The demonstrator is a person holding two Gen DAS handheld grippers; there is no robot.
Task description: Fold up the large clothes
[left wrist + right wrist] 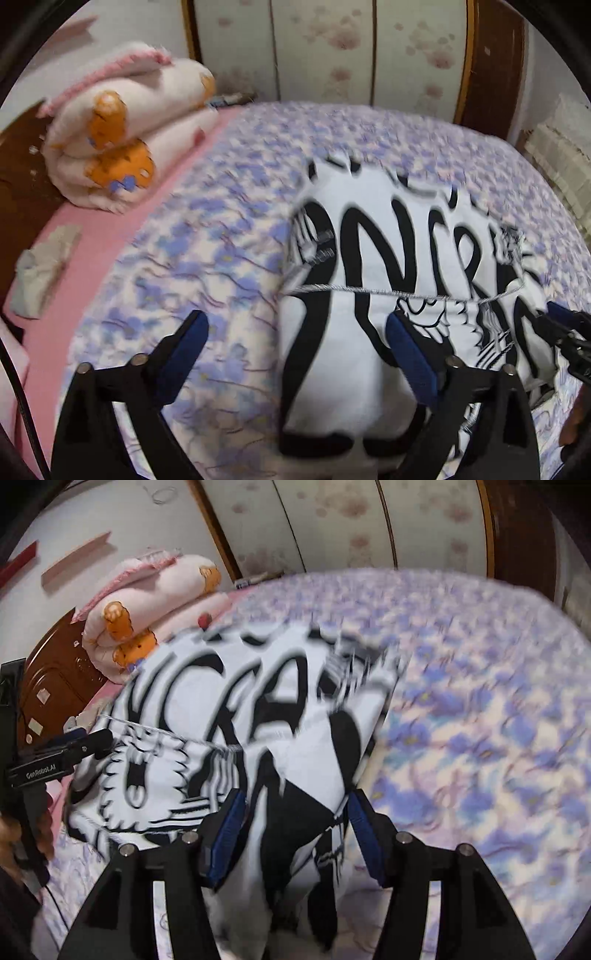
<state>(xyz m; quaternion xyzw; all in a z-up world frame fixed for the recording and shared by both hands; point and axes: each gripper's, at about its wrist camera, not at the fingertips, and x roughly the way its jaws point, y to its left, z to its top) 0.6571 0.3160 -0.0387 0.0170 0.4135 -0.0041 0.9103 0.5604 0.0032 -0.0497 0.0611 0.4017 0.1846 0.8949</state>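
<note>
A white garment with bold black lettering (373,258) lies folded on the blue-flowered bedspread (207,258). My left gripper (295,332) is open, its fingers wide apart over the garment's left edge; the right finger (410,354) rests over the cloth, the left one over the bedspread. In the right wrist view the garment (236,716) is bunched and blurred. My right gripper (295,812) is open with cloth lying between its blue pads (231,830); whether they touch it is unclear. The left gripper also shows at the left in the right wrist view (74,746).
A rolled pink and orange blanket (125,129) sits at the head of the bed on a pink sheet (74,236). A grey cloth (44,273) lies on the pink sheet. A dark wooden headboard (55,686) and floral wardrobe doors (332,48) stand behind.
</note>
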